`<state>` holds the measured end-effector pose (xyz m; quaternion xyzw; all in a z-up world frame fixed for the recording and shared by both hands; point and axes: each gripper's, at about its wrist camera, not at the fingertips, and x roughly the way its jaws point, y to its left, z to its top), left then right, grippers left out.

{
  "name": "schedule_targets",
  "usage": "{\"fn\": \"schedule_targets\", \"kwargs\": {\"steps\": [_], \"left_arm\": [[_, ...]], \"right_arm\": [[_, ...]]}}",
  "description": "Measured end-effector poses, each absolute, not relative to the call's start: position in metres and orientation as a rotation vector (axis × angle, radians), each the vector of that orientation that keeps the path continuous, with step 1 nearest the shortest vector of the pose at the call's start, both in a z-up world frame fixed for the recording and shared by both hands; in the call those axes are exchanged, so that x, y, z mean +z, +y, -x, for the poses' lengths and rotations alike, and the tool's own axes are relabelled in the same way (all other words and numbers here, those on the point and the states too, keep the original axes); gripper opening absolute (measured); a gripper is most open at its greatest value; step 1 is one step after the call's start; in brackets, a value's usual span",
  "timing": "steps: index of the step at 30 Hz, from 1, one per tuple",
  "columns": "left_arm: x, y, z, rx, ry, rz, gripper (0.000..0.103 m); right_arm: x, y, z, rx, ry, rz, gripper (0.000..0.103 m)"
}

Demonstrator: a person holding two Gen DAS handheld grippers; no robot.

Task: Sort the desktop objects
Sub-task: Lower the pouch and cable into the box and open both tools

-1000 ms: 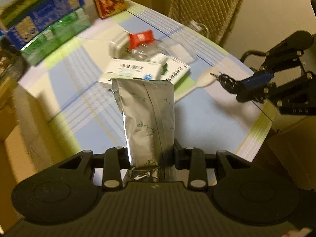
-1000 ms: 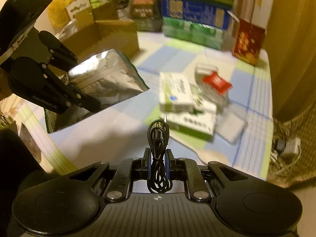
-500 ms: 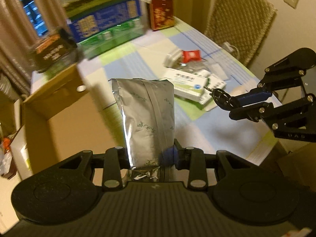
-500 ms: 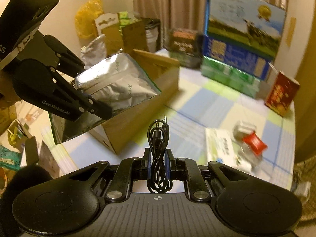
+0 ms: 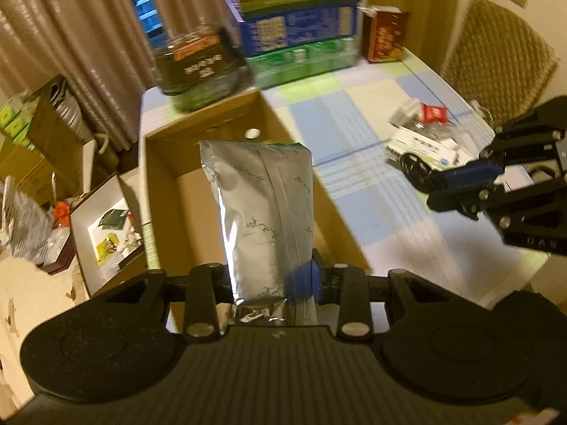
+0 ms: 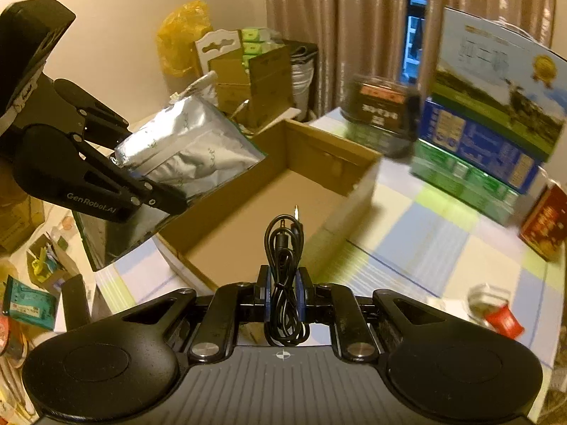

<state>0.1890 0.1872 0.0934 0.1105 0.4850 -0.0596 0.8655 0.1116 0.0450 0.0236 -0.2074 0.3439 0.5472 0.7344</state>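
Note:
My left gripper [image 5: 273,279] is shut on a silver foil pouch [image 5: 262,212] and holds it above the open cardboard box [image 5: 166,191]. The pouch also shows in the right wrist view [image 6: 184,148], at the box's left rim [image 6: 333,156]. My right gripper [image 6: 284,301] is shut on a coiled black audio cable [image 6: 283,248], just in front of the box. In the left wrist view the right gripper [image 5: 457,180] is at the right with the cable [image 5: 414,168]. White medicine boxes [image 5: 421,145] and a red packet [image 5: 434,113] lie on the checked tablecloth [image 5: 354,184].
Stacked blue and green cartons [image 6: 489,156], a dark tin [image 6: 382,117] and a red box [image 6: 545,226] stand at the table's back. A wicker chair [image 5: 496,56] is on the far right. Cluttered boxes and bags [image 6: 248,71] fill the floor left of the table.
Both grippers have swung left from the pile of items toward the cardboard box, each still holding its object. The pouch is now over the box.

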Motion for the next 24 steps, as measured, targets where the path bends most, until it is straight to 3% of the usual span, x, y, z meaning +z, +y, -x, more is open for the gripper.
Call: {"fn": "schedule_targets", "kwargs": {"steps": [24], "left_arm": [[0.032, 0.248, -0.263, -0.100, 1.000, -0.072, 0.030]], "right_arm": [[-0.035, 0.140, -0.142, 1.175, 0.842, 0.460, 0.010]]}}
